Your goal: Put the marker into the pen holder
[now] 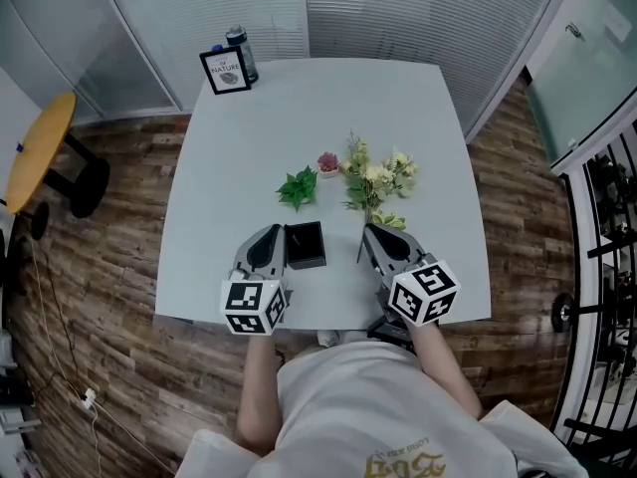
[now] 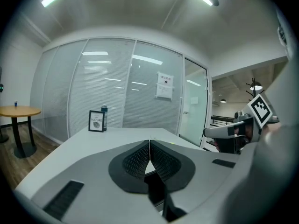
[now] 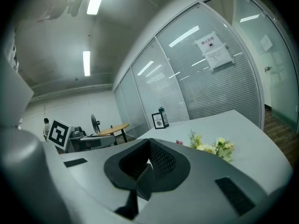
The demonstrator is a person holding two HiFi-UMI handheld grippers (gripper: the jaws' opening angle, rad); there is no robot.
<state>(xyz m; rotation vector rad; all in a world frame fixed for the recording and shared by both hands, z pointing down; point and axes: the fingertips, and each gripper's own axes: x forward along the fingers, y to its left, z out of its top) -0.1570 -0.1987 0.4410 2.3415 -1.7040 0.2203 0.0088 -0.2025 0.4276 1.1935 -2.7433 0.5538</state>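
The black square pen holder (image 1: 305,245) stands near the table's front edge, between my two grippers. A thin pale streak shows inside it; I cannot tell whether that is the marker, and no marker lies on the table. My left gripper (image 1: 268,239) sits just left of the holder, its jaws shut with nothing between them (image 2: 149,143). My right gripper (image 1: 374,235) is a little to the holder's right, below the flowers, also shut and empty (image 3: 149,143). Both are held low over the table.
On the white table (image 1: 428,137) lie a green leaf sprig (image 1: 299,185), a small pink flower (image 1: 327,161) and a yellow-white bouquet (image 1: 376,179) (image 3: 210,146). A framed sign (image 1: 226,70) (image 2: 96,121) and a bottle (image 1: 242,52) stand at the far edge. A round wooden table (image 1: 40,147) is at left.
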